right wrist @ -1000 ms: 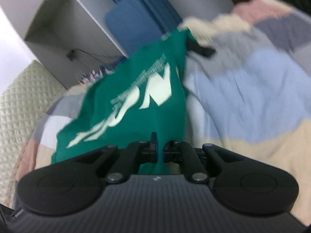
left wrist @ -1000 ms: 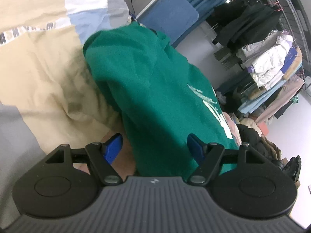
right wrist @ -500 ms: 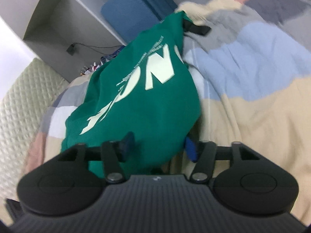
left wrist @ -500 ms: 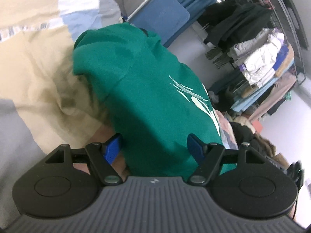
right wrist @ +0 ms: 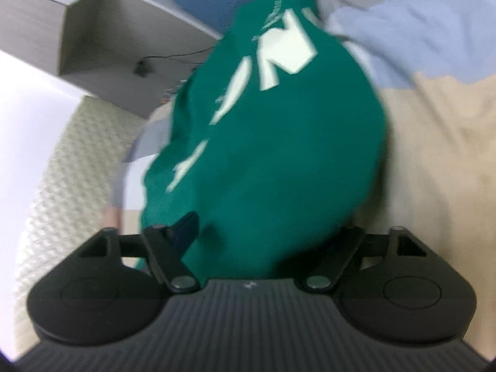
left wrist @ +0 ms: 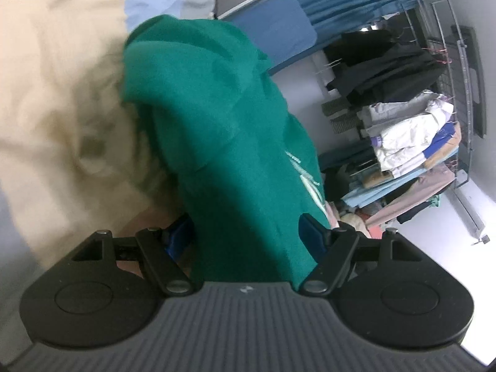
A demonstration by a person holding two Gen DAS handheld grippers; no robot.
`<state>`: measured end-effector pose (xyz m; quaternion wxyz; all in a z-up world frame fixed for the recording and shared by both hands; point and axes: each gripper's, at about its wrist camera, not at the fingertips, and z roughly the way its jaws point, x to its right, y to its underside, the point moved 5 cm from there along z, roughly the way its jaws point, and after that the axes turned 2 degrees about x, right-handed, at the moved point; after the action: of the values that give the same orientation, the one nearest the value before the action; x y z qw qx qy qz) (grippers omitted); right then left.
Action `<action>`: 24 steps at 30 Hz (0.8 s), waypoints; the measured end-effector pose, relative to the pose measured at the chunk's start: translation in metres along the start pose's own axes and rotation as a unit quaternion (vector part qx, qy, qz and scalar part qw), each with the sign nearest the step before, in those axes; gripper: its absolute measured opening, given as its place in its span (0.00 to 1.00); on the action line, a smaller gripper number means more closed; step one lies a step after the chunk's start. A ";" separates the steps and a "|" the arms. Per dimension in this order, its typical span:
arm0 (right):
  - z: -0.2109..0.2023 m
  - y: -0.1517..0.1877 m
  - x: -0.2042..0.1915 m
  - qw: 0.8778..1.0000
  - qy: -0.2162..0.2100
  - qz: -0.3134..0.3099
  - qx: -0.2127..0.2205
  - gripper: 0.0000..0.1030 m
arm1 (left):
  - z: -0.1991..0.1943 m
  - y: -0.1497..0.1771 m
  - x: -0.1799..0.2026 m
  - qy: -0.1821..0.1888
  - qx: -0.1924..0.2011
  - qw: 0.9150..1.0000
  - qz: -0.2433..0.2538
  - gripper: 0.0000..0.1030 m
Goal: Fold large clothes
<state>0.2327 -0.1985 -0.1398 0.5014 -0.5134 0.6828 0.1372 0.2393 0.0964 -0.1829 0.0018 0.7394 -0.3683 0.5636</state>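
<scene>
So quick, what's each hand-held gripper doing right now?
Left hand-held gripper: open, green shirt between its fingers.
Right hand-held gripper: closing around the shirt, not gripping yet.

In the left wrist view the bunched green sweatshirt [left wrist: 223, 142] fills the lane from 6 to 12 o'clock, lying between the spread fingers of the left gripper [left wrist: 248, 235]. From 8 to 11 o'clock the beige bedcover [left wrist: 55, 99] is bare and passable. At 2 to 4 o'clock a crowded clothes rack [left wrist: 412, 130] blocks the way.

In the right wrist view the closing right gripper [right wrist: 263, 232] has the same sweatshirt [right wrist: 279, 155] bulging between its jaws. The bedcover [right wrist: 440, 142] lies bare from 1 to 4 o'clock. A grey cabinet [right wrist: 102, 37] blocks 10 to 11.
</scene>
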 end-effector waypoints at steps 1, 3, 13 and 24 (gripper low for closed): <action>0.002 -0.001 -0.004 1.000 0.001 -0.021 0.003 0.70 | 0.004 -0.001 0.000 -0.007 -0.002 1.000 0.003 0.75; 0.007 -0.001 -0.009 0.999 0.014 -0.050 0.008 0.69 | 0.013 -0.001 0.001 -0.014 -0.006 1.000 0.007 0.74; -0.002 -0.005 -0.035 0.992 -0.010 -0.125 0.030 0.11 | -0.012 -0.009 0.044 0.067 0.032 0.996 0.058 0.05; -0.105 0.009 -0.120 0.963 -0.113 -0.229 0.088 0.10 | -0.111 -0.002 0.118 0.161 0.103 0.975 0.113 0.05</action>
<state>0.1647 -0.2006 0.0047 0.6365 -0.5911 0.4952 0.0150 0.1593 0.0799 -0.0433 -0.0789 0.5889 -0.3841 0.7067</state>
